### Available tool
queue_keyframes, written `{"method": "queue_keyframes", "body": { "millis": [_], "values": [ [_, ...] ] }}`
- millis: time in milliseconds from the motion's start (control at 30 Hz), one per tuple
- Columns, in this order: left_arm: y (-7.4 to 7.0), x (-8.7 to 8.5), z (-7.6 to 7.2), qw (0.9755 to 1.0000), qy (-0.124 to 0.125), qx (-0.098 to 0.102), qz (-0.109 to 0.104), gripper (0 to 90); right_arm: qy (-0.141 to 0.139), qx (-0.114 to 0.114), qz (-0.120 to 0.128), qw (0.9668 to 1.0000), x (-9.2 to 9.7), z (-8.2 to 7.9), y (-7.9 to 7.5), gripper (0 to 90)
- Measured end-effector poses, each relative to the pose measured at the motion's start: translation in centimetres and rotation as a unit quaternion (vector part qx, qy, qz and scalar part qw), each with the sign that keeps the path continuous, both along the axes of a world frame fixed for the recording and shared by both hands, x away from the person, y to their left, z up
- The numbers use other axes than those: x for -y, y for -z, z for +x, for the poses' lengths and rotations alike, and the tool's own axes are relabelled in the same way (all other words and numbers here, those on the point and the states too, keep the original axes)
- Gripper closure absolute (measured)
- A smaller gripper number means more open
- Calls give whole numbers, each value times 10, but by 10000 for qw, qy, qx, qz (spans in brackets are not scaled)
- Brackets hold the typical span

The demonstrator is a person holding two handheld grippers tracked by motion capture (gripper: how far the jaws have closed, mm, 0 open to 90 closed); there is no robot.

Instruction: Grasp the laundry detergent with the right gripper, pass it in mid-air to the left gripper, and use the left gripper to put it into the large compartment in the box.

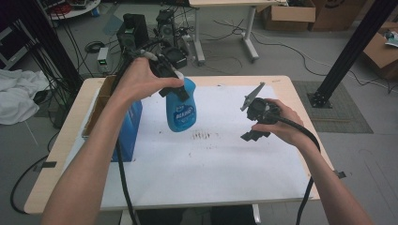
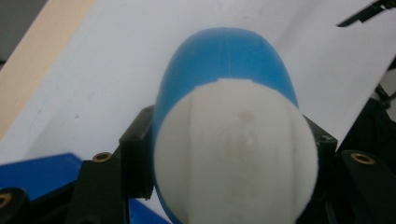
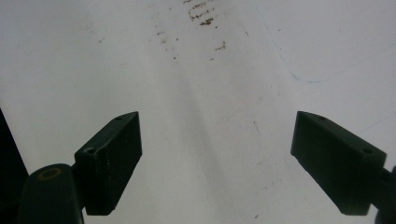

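- I'm holding the blue bottle in my left gripper, hanging clear of the bench, centre-left of the high view.
- My right gripper is hovering wide, with nothing between its jaws.
- Risk: I'm clamping a rounded body, so the bottle could slip.
- The left gripper view is showing the white cap; the right gripper view is showing brown specks.

**Left claw clamped, right one wide open**

My left gripper is raised over the table's left half, jaws squeezed tight on a bottle. My right gripper hangs lower on the right, tilted down, jaws spread with nothing between them.
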State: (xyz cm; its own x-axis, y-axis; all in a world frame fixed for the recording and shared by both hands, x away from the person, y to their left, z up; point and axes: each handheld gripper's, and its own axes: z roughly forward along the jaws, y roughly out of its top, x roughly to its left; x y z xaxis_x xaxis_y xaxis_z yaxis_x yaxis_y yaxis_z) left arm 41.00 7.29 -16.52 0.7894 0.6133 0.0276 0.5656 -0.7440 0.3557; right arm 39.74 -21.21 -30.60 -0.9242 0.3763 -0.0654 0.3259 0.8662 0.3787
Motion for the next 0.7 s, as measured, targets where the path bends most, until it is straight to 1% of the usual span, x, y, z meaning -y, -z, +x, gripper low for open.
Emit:
{"method": "queue_keyframes", "body": {
  "millis": [33,67,100,133,167,200,233,300,333,433,467,500,533,633,667,700],
  "values": [
    [-4,-3,1,9999,-127,-4,8,382,11,-12,-20,10000,0,0,0,164],
    [-6,-6,2,9995,-314,-57,-14,382,21,-16,-29,10000,0,0,1,164],
    [-9,-9,4,9987,-492,-108,-33,383,13,-29,-43,10000,1,1,1,164],
    [-12,-13,5,9980,-609,-137,-53,383,6,-31,-59,10000,1,1,1,164],
    [-16,-17,5,9966,-802,-152,-109,383,21,-42,-59,10000,1,1,2,164],
    [-18,-20,6,9960,-873,-149,-112,383,12,-53,-90,9999,1,1,2,165],
    [-22,-24,6,9944,-1038,-120,-142,383,20,-48,-102,9999,1,1,2,166],
    [-28,-29,6,9920,-1253,-89,-114,383,58,-43,-151,9999,1,2,2,168],
    [-32,-34,5,9900,-1410,-51,-85,383,62,-38,-164,9998,1,2,2,168],
    [-40,-45,4,9848,-1737,75,-20,383,74,-26,-213,9997,1,3,3,171],
    [-43,-50,3,9817,-1899,131,-60,383,80,-20,-204,9998,1,3,3,171],
    [-46,-56,3,9787,-2047,154,-50,383,85,-19,-218,9997,2,3,3,171],
    [-47,-60,3,9767,-2140,163,-45,383,105,-22,-234,9997,2,3,3,171],
    [-53,-74,1,9681,-2496,218,-16,383,103,-18,-225,9997,3,3,4,173],
    [-55,-77,1,9664,-2561,228,-18,383,102,-16,-214,9997,4,3,4,173],
    [-57,-82,0,9639,-2652,225,-19,383,109,-19,-209,9997,3,3,4,174]
  ]
}}
